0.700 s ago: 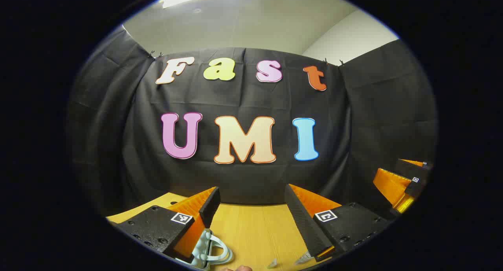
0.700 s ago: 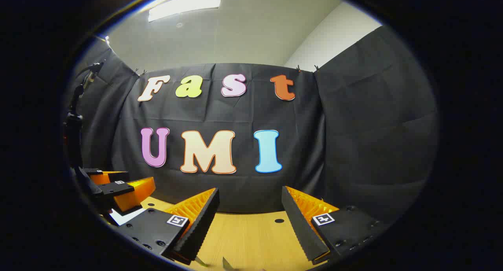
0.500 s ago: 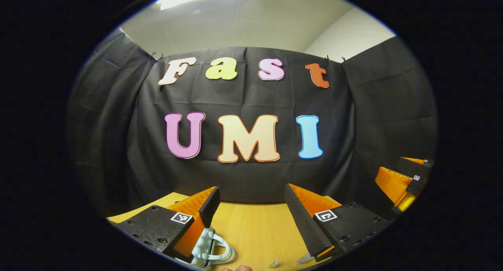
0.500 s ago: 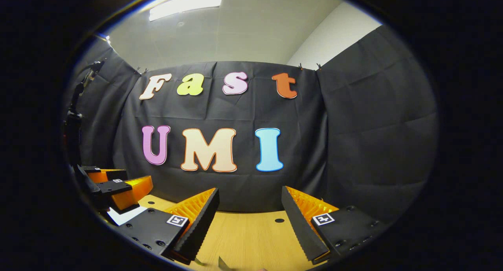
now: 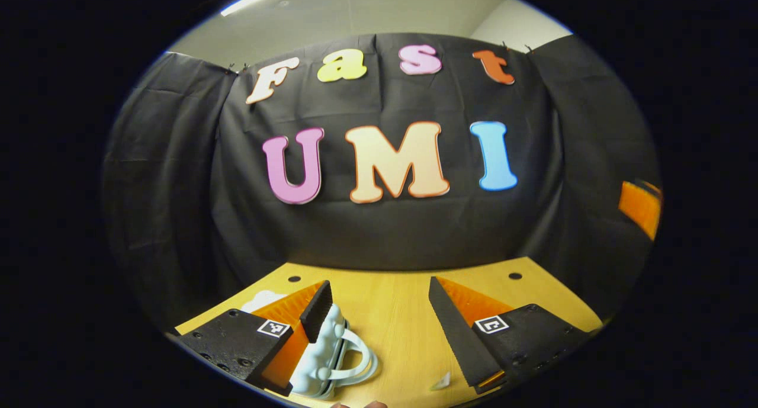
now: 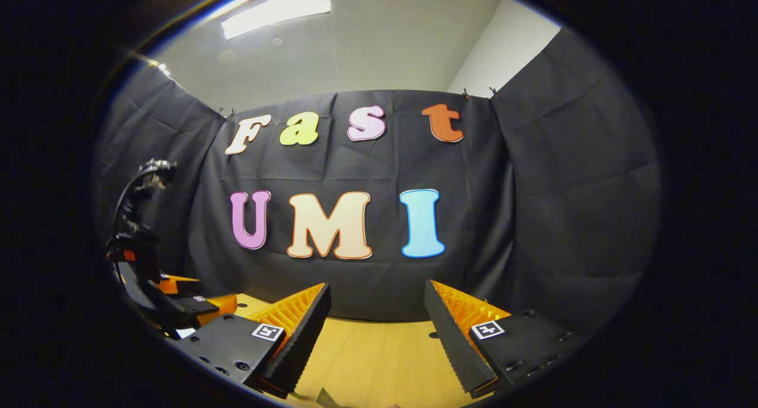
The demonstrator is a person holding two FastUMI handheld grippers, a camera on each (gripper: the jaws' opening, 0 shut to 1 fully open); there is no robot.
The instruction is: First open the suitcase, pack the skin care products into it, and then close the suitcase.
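You are facing a black cloth wall (image 6: 551,218) that hangs in folds on three sides. Above it you see a pale ceiling (image 6: 379,47) with a long bright light (image 6: 275,11). A white wall (image 6: 503,58) shows at the corner. Below is a light wooden table (image 5: 391,313) with small round holes.

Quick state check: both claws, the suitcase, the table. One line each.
Left claw: open, holding nothing.
Right claw: open, holding nothing.
Suitcase: pale blue, lying on the table by the left claw's left finger, handle toward the gap; looks closed, partly hidden.
Table: wooden, a small clear scrap near the front edge.
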